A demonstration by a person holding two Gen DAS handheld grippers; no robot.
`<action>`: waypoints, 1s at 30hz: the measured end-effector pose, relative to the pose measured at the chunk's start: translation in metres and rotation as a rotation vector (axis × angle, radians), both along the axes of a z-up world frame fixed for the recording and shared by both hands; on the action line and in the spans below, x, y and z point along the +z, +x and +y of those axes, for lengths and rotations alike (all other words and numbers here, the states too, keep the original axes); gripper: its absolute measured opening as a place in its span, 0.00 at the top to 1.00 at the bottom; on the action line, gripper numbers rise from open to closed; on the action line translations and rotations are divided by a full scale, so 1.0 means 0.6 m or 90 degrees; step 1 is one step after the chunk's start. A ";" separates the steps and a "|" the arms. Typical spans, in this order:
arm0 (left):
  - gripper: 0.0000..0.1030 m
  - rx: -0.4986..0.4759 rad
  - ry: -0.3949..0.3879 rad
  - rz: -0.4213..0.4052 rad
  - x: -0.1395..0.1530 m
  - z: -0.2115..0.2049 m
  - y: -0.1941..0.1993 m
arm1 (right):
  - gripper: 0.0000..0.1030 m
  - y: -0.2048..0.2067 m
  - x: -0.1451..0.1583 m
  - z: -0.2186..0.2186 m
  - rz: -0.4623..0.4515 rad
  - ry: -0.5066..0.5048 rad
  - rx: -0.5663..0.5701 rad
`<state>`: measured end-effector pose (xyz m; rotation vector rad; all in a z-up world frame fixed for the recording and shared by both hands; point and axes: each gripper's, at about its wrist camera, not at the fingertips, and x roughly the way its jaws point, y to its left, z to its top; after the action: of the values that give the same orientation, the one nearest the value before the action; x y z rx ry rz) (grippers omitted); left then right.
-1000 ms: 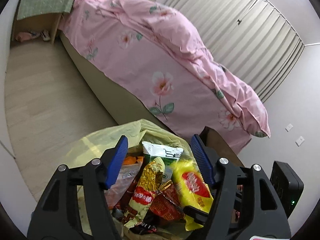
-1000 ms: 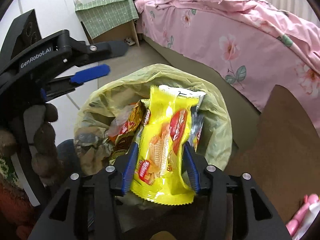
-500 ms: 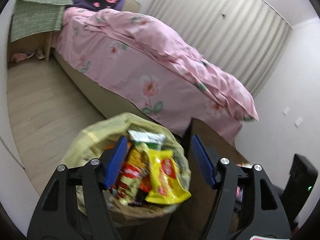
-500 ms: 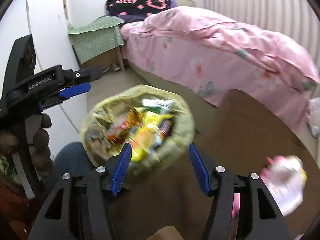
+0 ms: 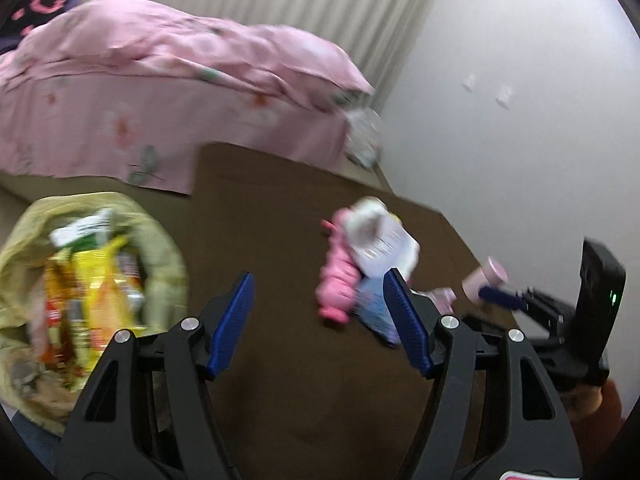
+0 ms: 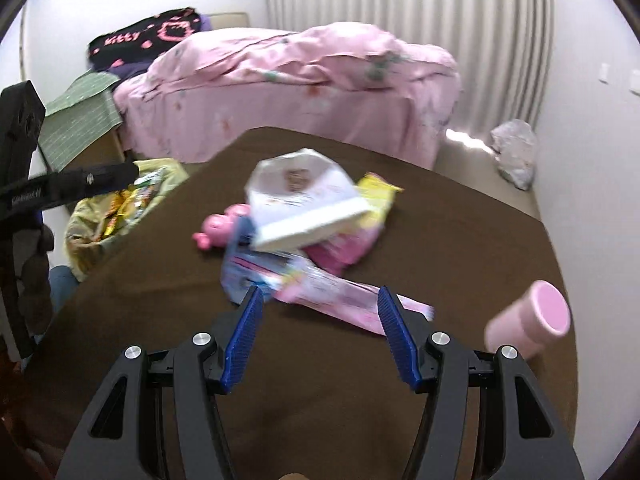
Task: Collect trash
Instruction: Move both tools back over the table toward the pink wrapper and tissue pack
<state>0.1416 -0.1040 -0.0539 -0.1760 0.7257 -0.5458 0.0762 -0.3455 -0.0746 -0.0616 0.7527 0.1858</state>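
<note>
R gripper [image 6: 318, 334]: blue pads spread wide, nothing between them, hovering over the brown table [image 6: 460, 232]. Just ahead of the pads lies a flat pink wrapper [image 6: 344, 296], w/ a pale blue packet [image 6: 244, 272] touching its left end. Behind those, a white box [image 6: 304, 200] sits tilted on top of the pile, over a pink pouch [image 6: 340, 250] and a yellow wrapper [image 6: 378, 198]. A pink toy [image 6: 218, 228] pokes out on the pile's left side. Pink cup [image 6: 528, 326] lies on its side near the table's right edge, well apart from the pile. All blurred, so labels unreadable.

L gripper [image 5: 318, 320]: pads also wide apart, empty, over bare table top; the same pile sits ahead and to the right of it in the left wrist view, pink toy [image 5: 338, 280] nearest. Off the table's left edge is the yellowish trash bag [image 5: 160, 248], mouth open, stuffed w/ snack wrappers [image 5: 96, 292], yellow and red ones on top. In the right wrist view the bag [image 6: 88, 228] shows beside the table's left corner, partly behind the L gripper's arm.

Beyond: bed w/ pink floral duvet [image 6: 304, 80], ribbed curtain [image 6: 420, 8], a crumpled plastic bag [image 6: 516, 152] on the floor by the wall.
</note>
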 end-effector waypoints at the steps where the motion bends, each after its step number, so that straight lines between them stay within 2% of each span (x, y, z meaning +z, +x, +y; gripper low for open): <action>1: 0.39 -0.018 0.013 -0.002 -0.002 -0.020 0.002 | 0.46 0.001 -0.001 -0.007 0.000 0.003 -0.003; 6: 0.39 -0.070 0.093 -0.021 -0.017 -0.102 0.012 | 0.46 0.027 -0.013 -0.051 0.004 0.034 -0.018; 9: 0.41 -0.071 0.143 0.006 -0.043 -0.136 0.033 | 0.46 0.034 -0.019 -0.058 -0.001 0.044 -0.014; 10: 0.46 -0.064 0.159 0.015 -0.052 -0.144 0.041 | 0.46 0.037 -0.022 -0.060 -0.003 0.048 -0.013; 11: 0.54 -0.052 0.176 0.007 -0.055 -0.147 0.042 | 0.46 0.040 -0.023 -0.061 -0.004 0.051 -0.014; 12: 0.57 -0.049 0.183 0.008 -0.056 -0.147 0.042 | 0.46 0.044 -0.026 -0.064 -0.004 0.059 -0.016; 14: 0.79 -0.050 0.183 0.012 -0.054 -0.143 0.040 | 0.46 0.052 -0.028 -0.069 -0.002 0.070 -0.017; 16: 0.87 -0.054 0.178 0.016 -0.051 -0.132 0.030 | 0.46 0.062 -0.030 -0.073 0.003 0.075 -0.023; 22: 0.88 -0.036 0.153 0.022 -0.044 -0.074 -0.019 | 0.46 0.077 -0.048 -0.072 0.049 0.087 -0.033; 27: 0.88 -0.039 0.111 0.040 -0.043 -0.038 -0.042 | 0.46 0.050 -0.069 -0.050 0.075 0.067 -0.022; 30: 0.73 -0.052 0.088 0.045 -0.044 -0.038 -0.049 | 0.46 0.018 -0.081 -0.036 0.093 0.047 -0.015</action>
<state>0.1120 -0.1268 -0.0802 -0.0374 0.8385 -0.5669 0.0867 -0.3668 -0.1232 0.0316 0.8908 0.1969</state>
